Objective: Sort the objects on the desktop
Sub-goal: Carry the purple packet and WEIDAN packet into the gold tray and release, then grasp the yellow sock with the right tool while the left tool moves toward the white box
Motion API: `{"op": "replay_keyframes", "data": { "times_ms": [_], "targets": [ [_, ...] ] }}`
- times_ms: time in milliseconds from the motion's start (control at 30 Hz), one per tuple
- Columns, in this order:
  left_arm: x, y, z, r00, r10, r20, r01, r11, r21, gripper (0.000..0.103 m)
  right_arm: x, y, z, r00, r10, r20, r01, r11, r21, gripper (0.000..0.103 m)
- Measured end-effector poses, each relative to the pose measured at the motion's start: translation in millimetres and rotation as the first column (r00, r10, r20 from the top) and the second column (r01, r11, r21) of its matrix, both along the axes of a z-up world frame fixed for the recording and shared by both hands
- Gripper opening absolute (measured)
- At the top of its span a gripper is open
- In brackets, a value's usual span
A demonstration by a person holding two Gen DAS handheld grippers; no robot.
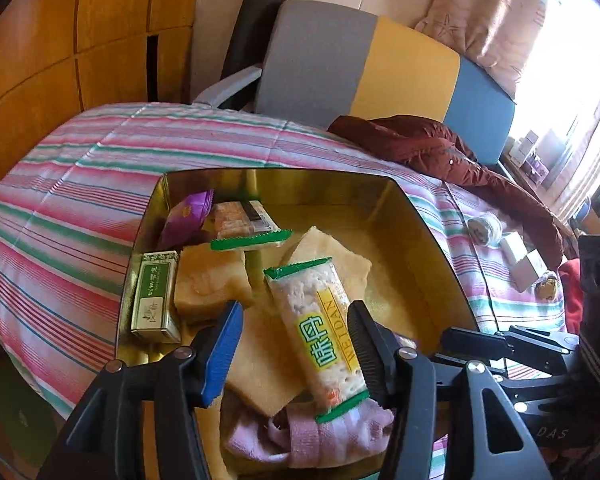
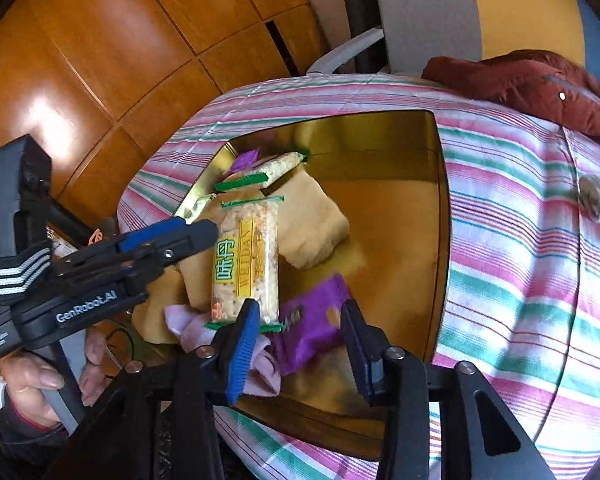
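Gold tin walls frame everything I am sorting: the tray (image 1: 428,240) sits on the striped cloth (image 1: 80,184) and already holds sponge cakes, a green box (image 1: 154,296) and several wrapped snacks. My left gripper (image 1: 296,344) is spread wide over the rice cracker bar (image 1: 320,328), which lies loose on a cake (image 1: 332,260) and a pink cloth (image 1: 320,436) with neither pad touching it. My right gripper (image 2: 300,344) is also parted, hovering over the purple snack packet (image 2: 312,320) in the tray's near corner; I think its pads are clear of the wrapper, though the angle makes that hard to judge. To finish this placement well, I should lift both tools straight up so no fingertip drags a wrapper, then go for the small items near the white boxes (image 1: 520,256) on the cloth beyond the tray.
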State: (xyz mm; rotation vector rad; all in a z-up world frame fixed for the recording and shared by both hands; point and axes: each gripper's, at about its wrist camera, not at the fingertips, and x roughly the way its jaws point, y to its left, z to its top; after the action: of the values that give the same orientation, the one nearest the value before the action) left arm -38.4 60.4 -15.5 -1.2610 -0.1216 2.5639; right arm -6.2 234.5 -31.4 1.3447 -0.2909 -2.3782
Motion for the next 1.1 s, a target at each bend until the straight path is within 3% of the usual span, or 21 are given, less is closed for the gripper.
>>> {"op": "replay_keyframes", "data": {
  "times_ms": [300,367,600,833,1100],
  "targets": [
    [15,11,8,0.999,-0.01,-0.036,0.008,0.999,-0.042,0.055,14,11,14,0.996,-0.04,-0.076,0.044,0.997,0.059,0.069],
    [19,14,12,0.998,-0.014,-0.055,0.011,0.998,-0.055,0.055,19,15,22,0.989,-0.069,-0.129,0.081,0.993,0.089,0.082],
    [29,27,27,0.995,-0.037,-0.098,0.03,0.997,-0.072,0.055,34,33,53,0.943,-0.123,-0.31,0.183,0.968,0.173,0.102],
    [39,50,33,0.988,-0.094,-0.126,0.08,0.991,-0.107,0.055,38,65,64,0.908,-0.193,-0.372,0.298,0.922,0.248,0.103],
    [52,79,35,0.977,-0.171,-0.13,0.153,0.979,-0.136,0.055,37,127,54,0.896,-0.325,-0.302,0.402,0.882,0.247,0.103]
  ]
}}
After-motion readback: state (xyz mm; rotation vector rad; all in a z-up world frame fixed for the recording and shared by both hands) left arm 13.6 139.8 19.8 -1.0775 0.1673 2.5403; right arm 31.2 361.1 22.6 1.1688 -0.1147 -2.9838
